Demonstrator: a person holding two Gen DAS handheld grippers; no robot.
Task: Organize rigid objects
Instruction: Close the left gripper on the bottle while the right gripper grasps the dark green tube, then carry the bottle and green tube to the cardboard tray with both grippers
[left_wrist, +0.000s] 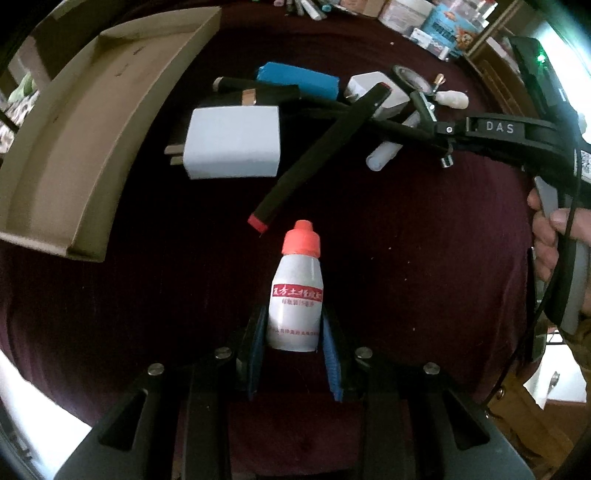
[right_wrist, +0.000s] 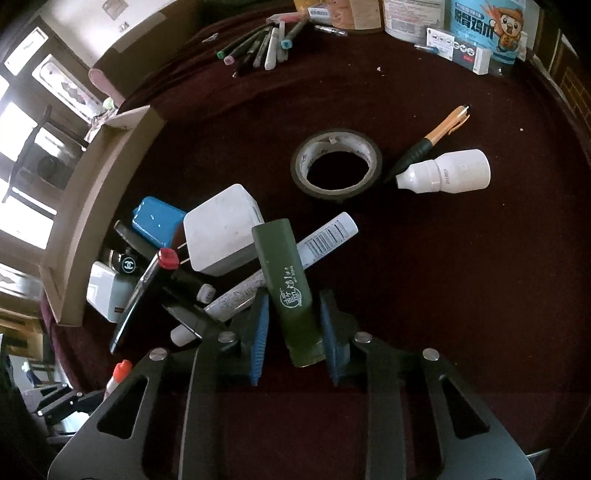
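Grip check first: left hand-held gripper (left_wrist: 293, 343) clenched on small white plastic bottle with red cap (left_wrist: 295, 291), held above maroon desk (left_wrist: 424, 258) just short of open cardboard box (left_wrist: 85, 147); right hand-held gripper (right_wrist: 293, 328) clenched on dark green rectangular tube (right_wrist: 291, 288), near the pile beside that box. Best to carry each level over the box wall, lower fully inside, and only then let go.
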